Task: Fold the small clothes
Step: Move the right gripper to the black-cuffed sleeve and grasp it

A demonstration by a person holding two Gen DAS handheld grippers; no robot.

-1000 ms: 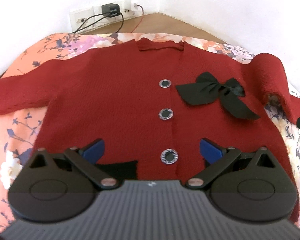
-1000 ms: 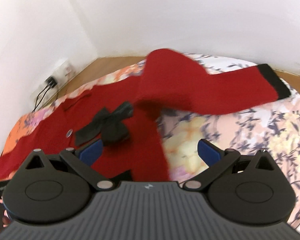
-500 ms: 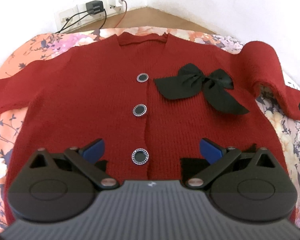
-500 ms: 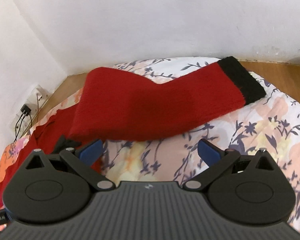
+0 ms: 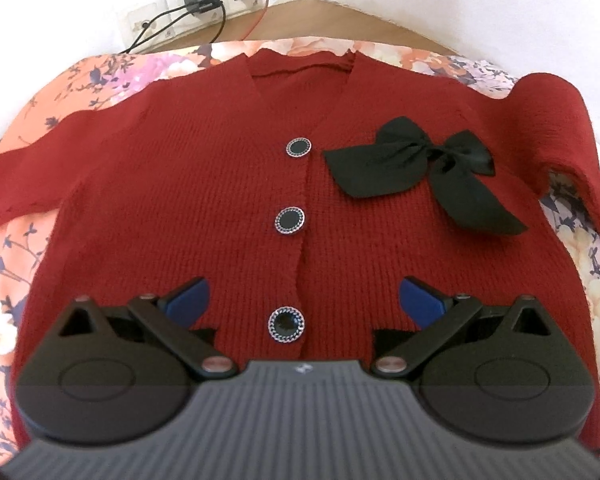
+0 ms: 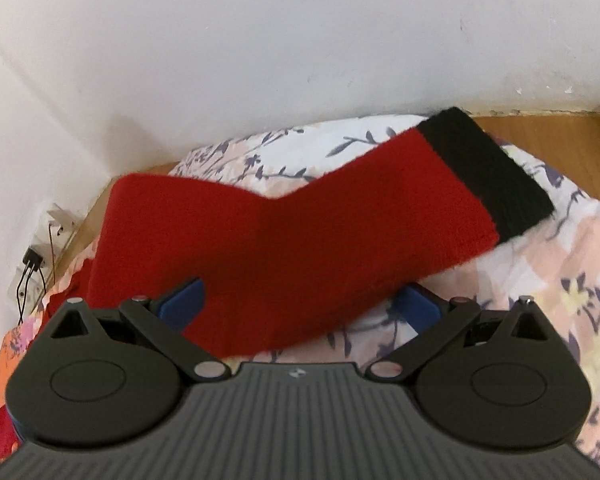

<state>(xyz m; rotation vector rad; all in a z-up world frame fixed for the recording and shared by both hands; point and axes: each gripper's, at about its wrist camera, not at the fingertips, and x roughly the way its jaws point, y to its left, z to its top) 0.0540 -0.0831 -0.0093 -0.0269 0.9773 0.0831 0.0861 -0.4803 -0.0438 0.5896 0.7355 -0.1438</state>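
Your left gripper point(image 5: 304, 300) has its fingers spread wide and holds nothing; it sits over the hem end of the red cardigan point(image 5: 204, 200), which lies flat and buttoned on the floral sheet point(image 5: 24, 248). The bottom button point(image 5: 286, 324) sits between the fingertips, two more buttons run straight ahead, and the black bow point(image 5: 416, 164) is ahead and right of the right fingertip. Your right gripper point(image 6: 298, 306) is also spread wide, gripping nothing. The cardigan's sleeve point(image 6: 300, 248) lies across the gap between its fingers, partly covering the right fingertip, black cuff point(image 6: 488, 172) ahead-right. Can't tell whether the pads touch the knit.
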